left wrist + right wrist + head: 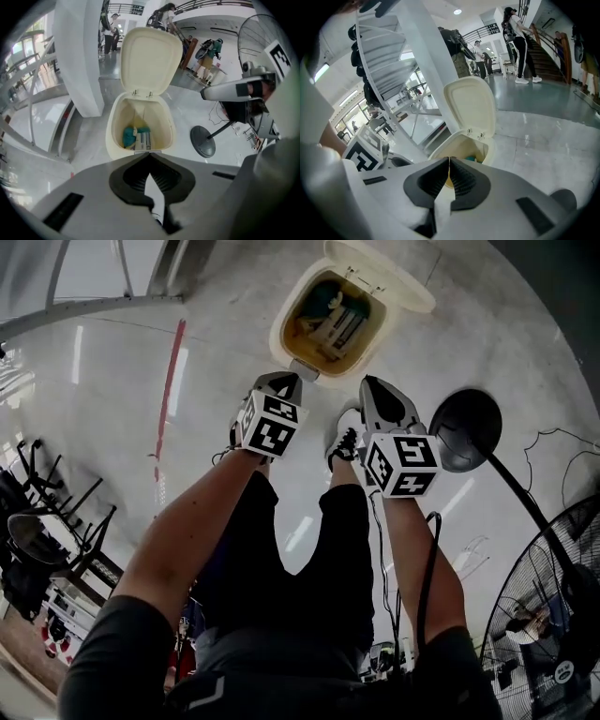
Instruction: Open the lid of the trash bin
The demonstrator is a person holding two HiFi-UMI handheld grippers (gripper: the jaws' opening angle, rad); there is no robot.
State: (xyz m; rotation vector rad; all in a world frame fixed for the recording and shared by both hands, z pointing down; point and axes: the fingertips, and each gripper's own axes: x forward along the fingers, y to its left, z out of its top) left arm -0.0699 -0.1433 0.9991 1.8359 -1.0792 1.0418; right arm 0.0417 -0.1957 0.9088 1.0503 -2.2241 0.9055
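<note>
Head view: cream trash bin (pixel 278 334) standing on the pale floor (pixel 112 409), on the far side of the person's feet. Its lid (pixel 380 273) is swung fully up and back on the far hinge, leaving the mouth open. Teal rubbish (pixel 323 302) and a pale carton (pixel 347 329) lie inside. The left gripper (pixel 289 381) and right gripper (pixel 369 383) hover side by side just near of the front rim. Gripper views: each pair of jaws is pressed together at the tips, with nothing between. A black round stand base (pixel 466 432) sits to the right of the bin.
</note>
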